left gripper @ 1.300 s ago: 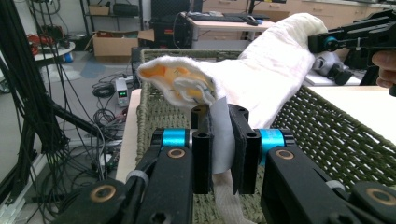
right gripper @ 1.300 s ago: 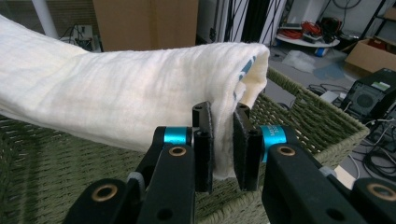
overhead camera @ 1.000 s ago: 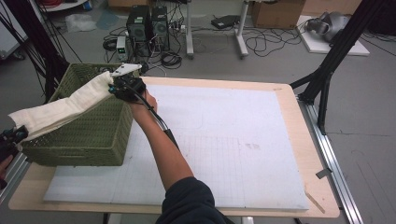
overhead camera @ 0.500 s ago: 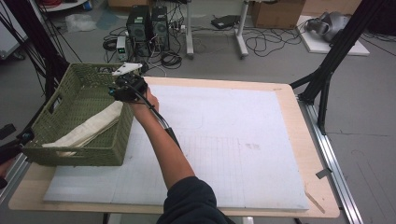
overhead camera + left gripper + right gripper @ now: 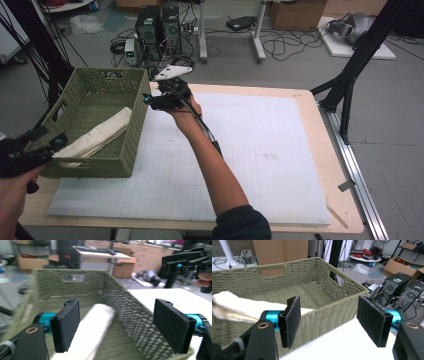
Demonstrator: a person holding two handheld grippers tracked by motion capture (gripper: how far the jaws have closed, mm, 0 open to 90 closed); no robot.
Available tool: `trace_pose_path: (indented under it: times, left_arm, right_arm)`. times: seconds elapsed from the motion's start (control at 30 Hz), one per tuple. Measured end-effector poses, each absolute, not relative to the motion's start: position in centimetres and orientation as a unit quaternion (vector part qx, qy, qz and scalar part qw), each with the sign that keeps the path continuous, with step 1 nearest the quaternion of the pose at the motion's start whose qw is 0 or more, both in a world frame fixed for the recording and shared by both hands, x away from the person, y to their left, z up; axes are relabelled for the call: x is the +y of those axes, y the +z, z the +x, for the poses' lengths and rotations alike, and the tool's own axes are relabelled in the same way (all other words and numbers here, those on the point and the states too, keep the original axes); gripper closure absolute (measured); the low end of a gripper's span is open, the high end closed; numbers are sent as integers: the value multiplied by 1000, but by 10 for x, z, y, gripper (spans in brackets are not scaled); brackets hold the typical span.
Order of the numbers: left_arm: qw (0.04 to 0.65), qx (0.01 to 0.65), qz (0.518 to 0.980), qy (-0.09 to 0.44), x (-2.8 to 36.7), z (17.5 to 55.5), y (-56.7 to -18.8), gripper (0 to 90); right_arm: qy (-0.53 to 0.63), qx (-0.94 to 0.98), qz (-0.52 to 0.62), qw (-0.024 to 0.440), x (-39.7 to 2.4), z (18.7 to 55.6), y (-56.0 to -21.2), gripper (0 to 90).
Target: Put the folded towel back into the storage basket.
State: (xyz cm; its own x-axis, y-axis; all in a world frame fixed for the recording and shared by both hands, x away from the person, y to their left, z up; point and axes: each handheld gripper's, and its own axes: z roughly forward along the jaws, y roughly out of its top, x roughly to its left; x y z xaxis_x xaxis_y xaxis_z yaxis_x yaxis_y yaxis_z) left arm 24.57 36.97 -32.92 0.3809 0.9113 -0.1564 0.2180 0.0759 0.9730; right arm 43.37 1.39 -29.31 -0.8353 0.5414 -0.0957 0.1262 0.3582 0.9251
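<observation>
The folded cloth [image 5: 97, 136] in the basket [image 5: 131, 80] is judged soft and light: regrasp at either end, as the left gripper [image 5: 120, 327] and right gripper [image 5: 334, 322], their jaws just opened, hold nothing.

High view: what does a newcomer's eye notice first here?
The green woven basket at the table's left edge draws the eye, with a folded cream cloth lying inside it. The left gripper and right gripper flank it, jaws open and just released, on a white mat.

In the high view, the picture's edge cut off my left gripper [image 5: 30, 150]. The basket [image 5: 125, 150] wall hid the lower part of the folded cloth [image 5: 100, 132], whose near end was blurred in the left gripper view.
</observation>
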Motion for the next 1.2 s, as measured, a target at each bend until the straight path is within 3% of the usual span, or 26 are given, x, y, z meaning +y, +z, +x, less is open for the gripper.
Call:
trace_pose_path:
  times: [0.27, 0.57, 0.7, 1.2]
  left_arm:
    - [584, 427, 632, 278, 328, 263, -329, 196]
    - [593, 390, 658, 250, 283, 276, -333, 200]
    - [597, 377, 668, 236, 263, 282, -335, 202]
    - [608, 303, 709, 189, 172, 292, -362, 209]
  right_arm:
    - [511, 800, 238, 204, -54, 419, -297, 218]
    - [503, 790, 268, 228, -123, 391, -301, 183]
    - [497, 786, 277, 242, -146, 374, -304, 119]
    - [459, 776, 332, 276, -240, 304, -354, 118]
